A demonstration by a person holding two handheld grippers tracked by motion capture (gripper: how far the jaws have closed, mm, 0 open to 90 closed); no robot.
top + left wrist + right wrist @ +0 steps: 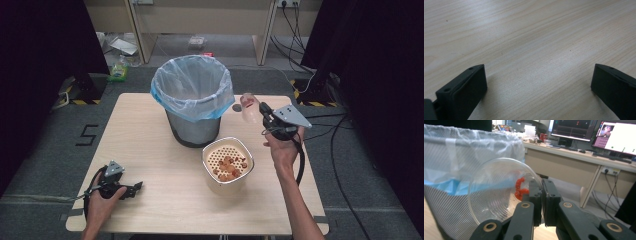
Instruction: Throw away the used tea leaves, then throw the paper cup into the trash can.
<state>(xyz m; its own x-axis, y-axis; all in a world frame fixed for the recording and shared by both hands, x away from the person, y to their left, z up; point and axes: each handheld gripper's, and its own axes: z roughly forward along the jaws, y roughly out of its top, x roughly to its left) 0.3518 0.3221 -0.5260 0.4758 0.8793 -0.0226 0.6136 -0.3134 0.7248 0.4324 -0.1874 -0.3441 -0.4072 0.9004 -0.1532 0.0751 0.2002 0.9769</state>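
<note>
1. Your right tongs [261,113] are clenched on the rim of a clear plastic cup [248,107], pinching its wall between the 2 pads; in the right gripper view the cup [499,192] lies tipped on its side with its mouth toward the camera and a red mark on its far wall.
2. Take the bin [192,100] with its pale blue liner as your landmark: the cup hangs in the air just to the right of the bin's rim, level with it, not yet over the opening.
3. The strainer tub [228,163], holding a heap of reddish-brown bits on its perforated insert, stands on the desk [150,150] in front of the bin and a little to its right, near but apart from it.
4. Your left tongs [131,189] rest released on the desk well to the front-left of the bin; the left gripper view shows the jaws wide apart over bare wood with nothing between them.
5. The step in hand looks like carrying the emptied cup to the bin for disposal.
6. The next move calls for bringing the cup over the liner's opening, clear of the rim, before you let the pads part; release too early and it may bounce off the liner edge onto the desk.
</note>
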